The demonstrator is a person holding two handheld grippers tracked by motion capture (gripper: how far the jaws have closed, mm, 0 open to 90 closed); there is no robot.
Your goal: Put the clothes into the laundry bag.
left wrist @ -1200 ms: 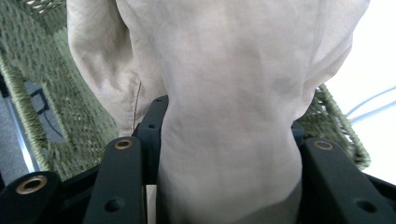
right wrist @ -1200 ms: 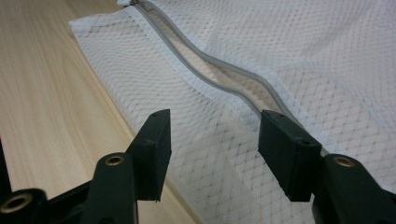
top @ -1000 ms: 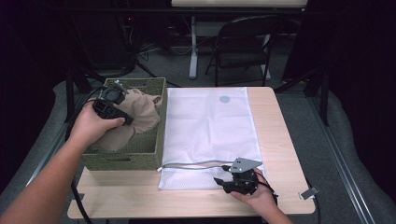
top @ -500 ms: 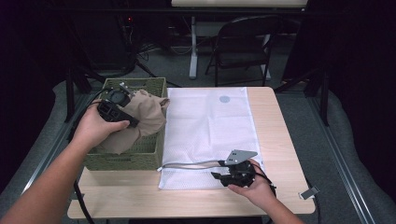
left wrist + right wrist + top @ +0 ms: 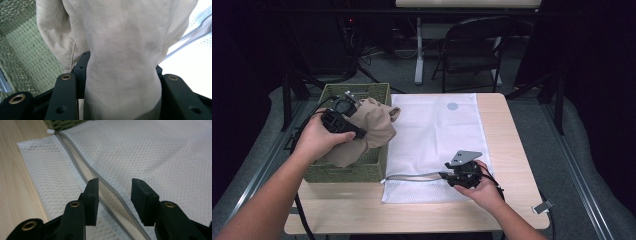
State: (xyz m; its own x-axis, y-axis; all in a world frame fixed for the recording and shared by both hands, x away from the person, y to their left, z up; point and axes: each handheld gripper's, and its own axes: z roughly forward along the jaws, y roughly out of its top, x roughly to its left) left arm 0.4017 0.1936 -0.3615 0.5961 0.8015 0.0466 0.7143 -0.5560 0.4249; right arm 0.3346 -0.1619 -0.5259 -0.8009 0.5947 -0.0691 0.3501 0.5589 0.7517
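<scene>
At the table's near edge, the right gripper (image 5: 451, 176) has just been closing its jaws, still apart, astride the grey-edged opening (image 5: 110, 192) of the white mesh bag (image 5: 437, 135). Farther left, the left gripper (image 5: 343, 112) clamps the beige cloth (image 5: 120, 50) over the green basket (image 5: 362, 172).

Right claw (image 5: 113, 200) low over the white mesh laundry bag (image 5: 160, 152), jaws just closing yet apart, pads clear of the cloth, with the bag's grey zipper (image 5: 75, 160) running between them. Zipper open: two grey edges parted from the far corner down toward the jaws, one edge passing just beside the left pad, a strip of mesh showing through the gap. Bag flat on the pale wooden tabletop (image 5: 12, 170), bare wood along the left; corner of a green woven basket (image 5: 62, 123) at the top edge, just beyond the zipper's far end.
</scene>
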